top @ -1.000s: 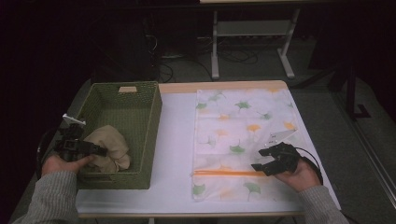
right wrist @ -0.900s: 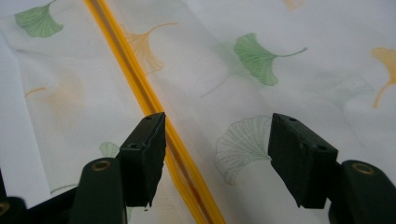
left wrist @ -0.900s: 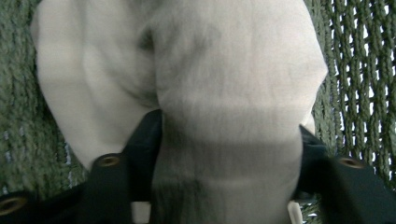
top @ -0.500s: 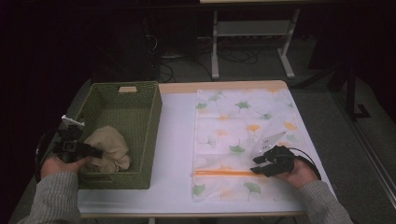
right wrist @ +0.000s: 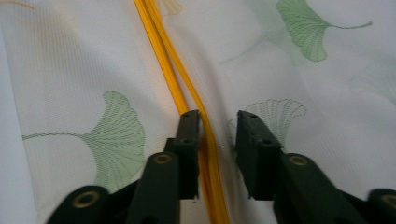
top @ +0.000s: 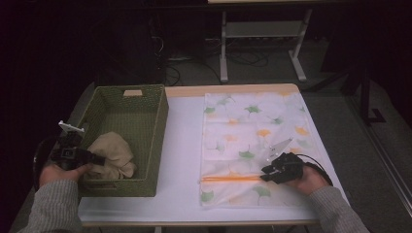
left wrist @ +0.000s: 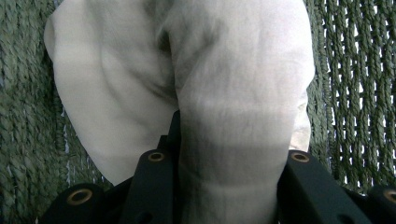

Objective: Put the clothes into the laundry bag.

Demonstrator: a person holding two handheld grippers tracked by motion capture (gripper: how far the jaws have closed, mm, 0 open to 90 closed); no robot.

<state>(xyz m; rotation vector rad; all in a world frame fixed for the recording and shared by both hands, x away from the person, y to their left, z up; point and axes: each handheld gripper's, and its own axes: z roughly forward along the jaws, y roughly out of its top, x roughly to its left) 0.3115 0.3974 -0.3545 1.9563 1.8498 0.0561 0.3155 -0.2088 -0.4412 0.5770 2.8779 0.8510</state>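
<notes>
Cloth [left wrist: 224, 93], beige and crumpled, lies in the near left corner of the green woven basket [top: 145, 104]. We see the left gripper [top: 92, 158] reaching over the basket's left wall; its jaws have just been closing and now press a thick fold of the cloth between them, which hides their tips. The right gripper [right wrist: 217, 140] rests on the leaf-printed mesh bag [top: 252, 126] at the orange zipper [right wrist: 163, 60]. Its jaws have been closing too, a narrow gap left. Whether they pinch the mesh, we cannot tell.
</notes>
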